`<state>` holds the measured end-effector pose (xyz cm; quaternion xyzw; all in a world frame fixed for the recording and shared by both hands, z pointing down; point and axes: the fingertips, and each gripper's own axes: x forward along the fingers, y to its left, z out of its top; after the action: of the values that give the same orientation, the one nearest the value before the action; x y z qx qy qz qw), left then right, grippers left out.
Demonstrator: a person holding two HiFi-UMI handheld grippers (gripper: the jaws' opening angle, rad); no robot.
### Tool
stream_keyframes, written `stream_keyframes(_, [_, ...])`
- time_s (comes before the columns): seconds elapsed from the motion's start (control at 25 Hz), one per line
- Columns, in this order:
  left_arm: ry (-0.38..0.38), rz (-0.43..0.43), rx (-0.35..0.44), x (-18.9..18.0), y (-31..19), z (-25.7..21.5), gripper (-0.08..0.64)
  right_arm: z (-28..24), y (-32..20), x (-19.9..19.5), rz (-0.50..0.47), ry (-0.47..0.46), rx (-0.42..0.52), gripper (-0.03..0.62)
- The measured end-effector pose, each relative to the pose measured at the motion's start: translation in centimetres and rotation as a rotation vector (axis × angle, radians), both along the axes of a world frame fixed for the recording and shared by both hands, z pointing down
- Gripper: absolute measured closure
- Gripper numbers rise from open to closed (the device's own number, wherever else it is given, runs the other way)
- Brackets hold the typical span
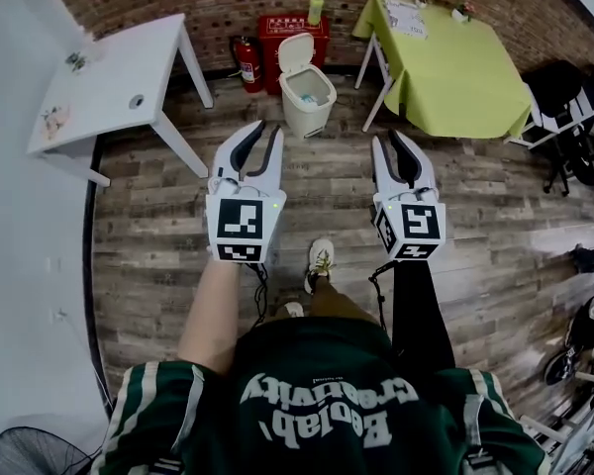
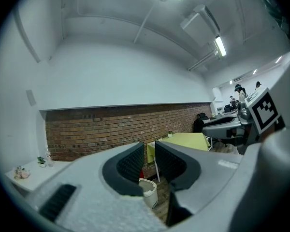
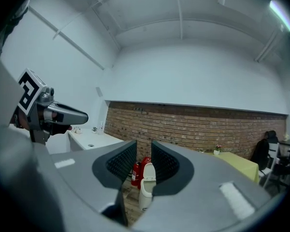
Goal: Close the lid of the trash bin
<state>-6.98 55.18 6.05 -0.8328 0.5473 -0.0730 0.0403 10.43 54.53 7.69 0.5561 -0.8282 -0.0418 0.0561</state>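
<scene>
- Two handheld tools are in play, and both the left gripper (image 1: 260, 127) and the right gripper (image 1: 389, 139) have their jaws a little apart with nothing between them.
- Over by the brick wall, the small cream plastic trash bin (image 1: 307, 102) stands on the wooden plank floor (image 1: 475, 216). It sits between the white table (image 1: 109, 77) and the table under a yellow-green cloth (image 1: 455, 67), with its flip lid (image 1: 295, 52) upright and open.
- Both grippers are well short of the bin, which lies ahead between them.
- The lid looks light and stiff, hinged at the rear, so it likely needs no grip, only a push on its top edge, forward and down. The bin looks light too and may slide.
</scene>
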Motion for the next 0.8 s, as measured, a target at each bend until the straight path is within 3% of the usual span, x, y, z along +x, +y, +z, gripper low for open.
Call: stream_keyframes(0.8, [-0.039,-0.066,-0.039,3.4,-17.1,0.9,0.482,1.2,-18.8,4.1,-0.080,-0.044,-0.027,0.480])
